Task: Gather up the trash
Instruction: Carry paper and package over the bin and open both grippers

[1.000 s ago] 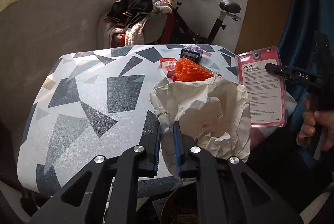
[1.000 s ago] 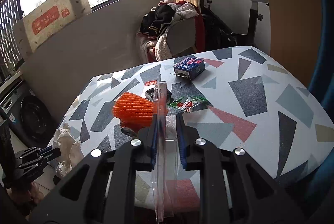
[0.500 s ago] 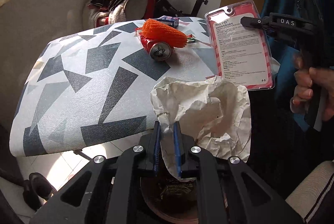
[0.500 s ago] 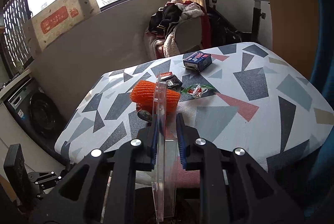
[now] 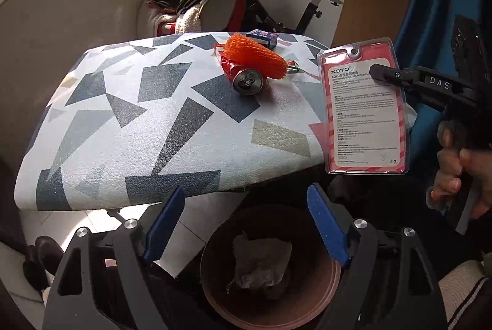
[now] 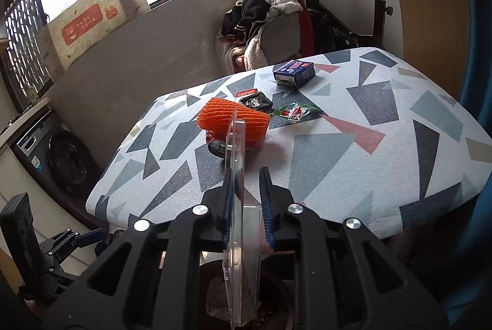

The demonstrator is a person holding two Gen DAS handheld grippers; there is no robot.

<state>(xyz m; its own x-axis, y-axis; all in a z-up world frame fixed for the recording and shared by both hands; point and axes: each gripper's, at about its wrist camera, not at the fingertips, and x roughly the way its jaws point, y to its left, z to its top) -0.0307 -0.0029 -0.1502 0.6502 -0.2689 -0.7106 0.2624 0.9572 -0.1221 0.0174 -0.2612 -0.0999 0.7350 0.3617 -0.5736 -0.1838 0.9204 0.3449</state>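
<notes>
The left gripper (image 5: 246, 225) hangs over the bin (image 5: 326, 299), its jaws just sprung apart and empty, so the crumpled paper (image 5: 261, 264) lies inside the bin. The right gripper (image 6: 246, 201) is clamped on a plastic package (image 5: 364, 111), held above the bin, likely for dropping next. A can (image 5: 249, 81) lies on the table (image 5: 153, 130) beyond the bin.

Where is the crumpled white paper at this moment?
In the left wrist view the crumpled white paper lies inside the brown bin, low in the picture, below the table edge.
</notes>
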